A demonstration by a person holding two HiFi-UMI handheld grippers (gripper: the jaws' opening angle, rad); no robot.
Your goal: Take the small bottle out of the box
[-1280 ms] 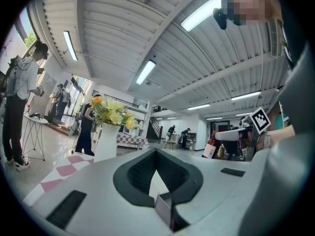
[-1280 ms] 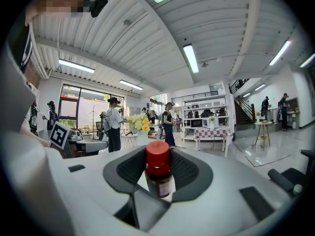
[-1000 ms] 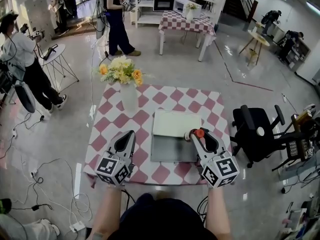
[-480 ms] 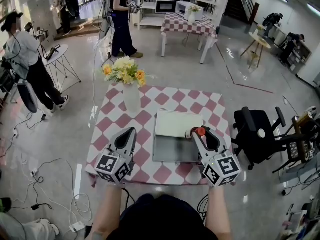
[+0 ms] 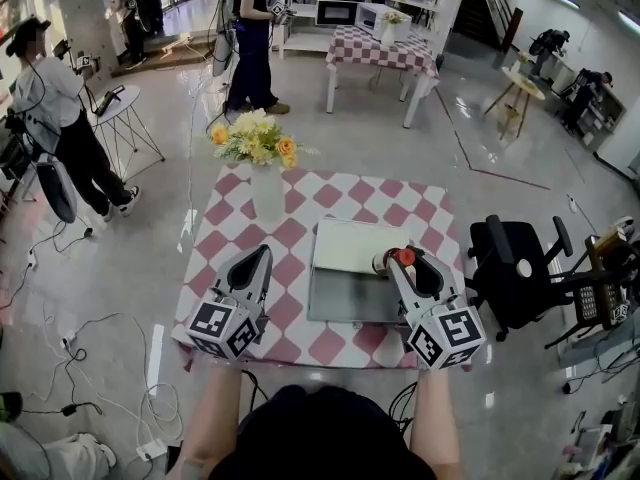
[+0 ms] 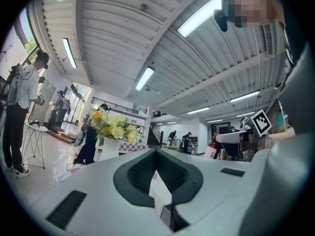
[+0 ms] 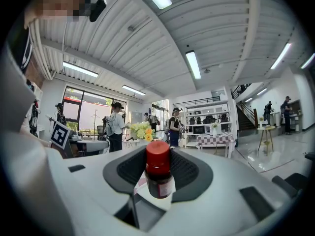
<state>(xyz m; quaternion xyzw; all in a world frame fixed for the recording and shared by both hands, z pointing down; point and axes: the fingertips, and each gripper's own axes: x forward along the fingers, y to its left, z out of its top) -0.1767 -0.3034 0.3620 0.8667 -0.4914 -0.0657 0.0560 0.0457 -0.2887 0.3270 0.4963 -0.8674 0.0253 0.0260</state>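
The small brown bottle (image 5: pixel 397 259) with a red cap is clamped in my right gripper (image 5: pixel 408 266), above the right edge of the open box (image 5: pixel 345 298). In the right gripper view the bottle (image 7: pixel 158 173) stands upright between the dark pads, red cap on top, with the right gripper (image 7: pixel 158 157) shut on it. The box has a grey inside, and its white lid (image 5: pixel 356 245) lies folded back. My left gripper (image 5: pixel 260 257) hovers over the checked cloth left of the box. In its own view the left gripper (image 6: pixel 156 155) has its jaws together with nothing between them.
A white vase of yellow and orange flowers (image 5: pixel 262 148) stands at the table's (image 5: pixel 240 230) far left corner. A black office chair (image 5: pixel 515 263) sits close on the right. People (image 5: pixel 55 118) stand at the back left, and cables (image 5: pixel 90 368) lie on the floor.
The left gripper has risen a little. The right gripper keeps the bottle in the same spot by the box's right edge.
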